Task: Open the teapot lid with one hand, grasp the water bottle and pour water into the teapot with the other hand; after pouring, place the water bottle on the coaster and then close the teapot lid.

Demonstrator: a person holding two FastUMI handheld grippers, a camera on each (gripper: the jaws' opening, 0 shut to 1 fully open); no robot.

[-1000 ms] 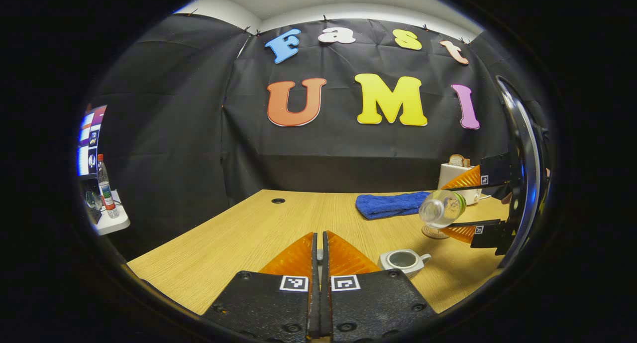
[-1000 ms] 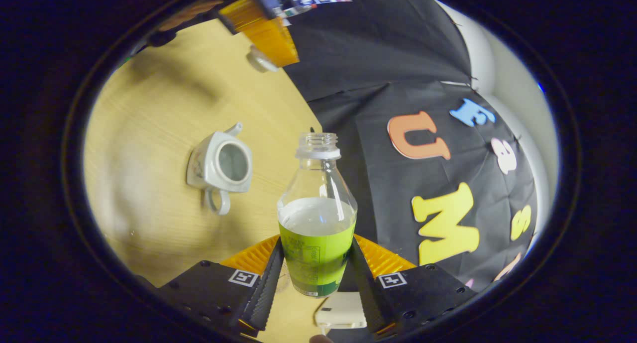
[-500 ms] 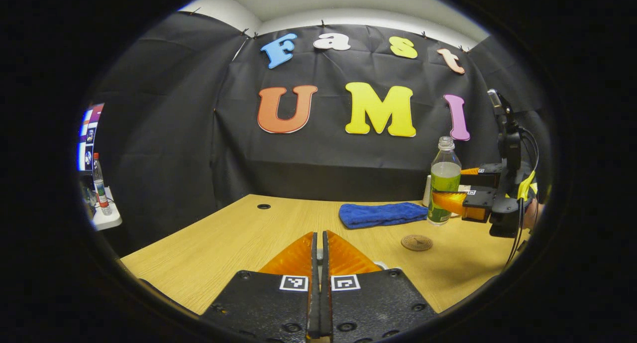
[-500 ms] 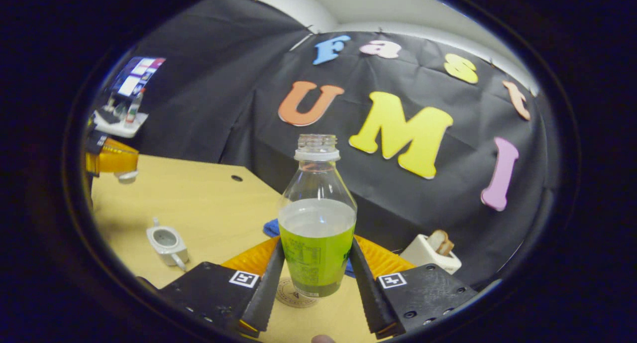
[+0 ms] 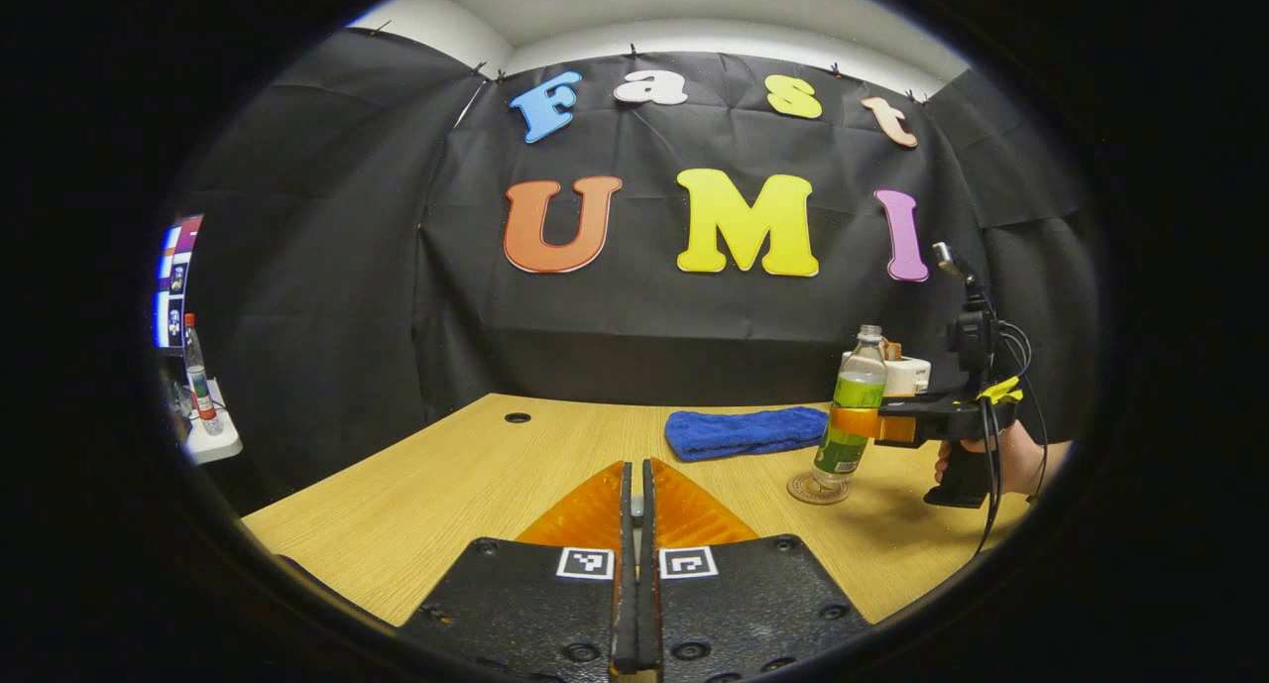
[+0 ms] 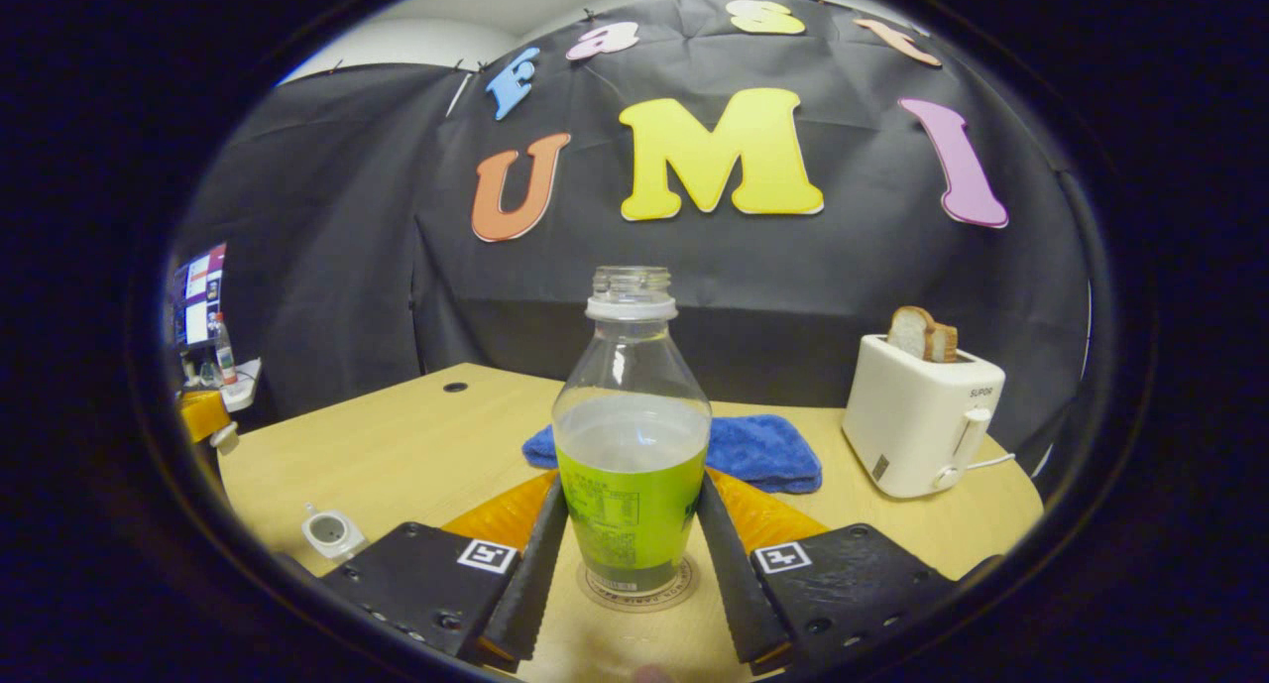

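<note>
A: On the coaster [image 6: 636, 589]: what stands there?
B: 1 water bottle [image 6: 632, 445], upright, uncapped, right claw [image 6: 632, 564] clamped on its label.
A: Left of the coaster?
B: 1 teapot [image 6: 335, 534], lid off. Behind: 1 blue towel [image 6: 763, 450].
A: Left claw [image 5: 635, 510]?
B: Fingers together, a small pale thing between them.

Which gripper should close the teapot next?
Left, likely: the left gripper is shut on the small white teapot lid, while the right gripper clamps the green-labelled clear plastic water bottle at the round coaster.
</note>
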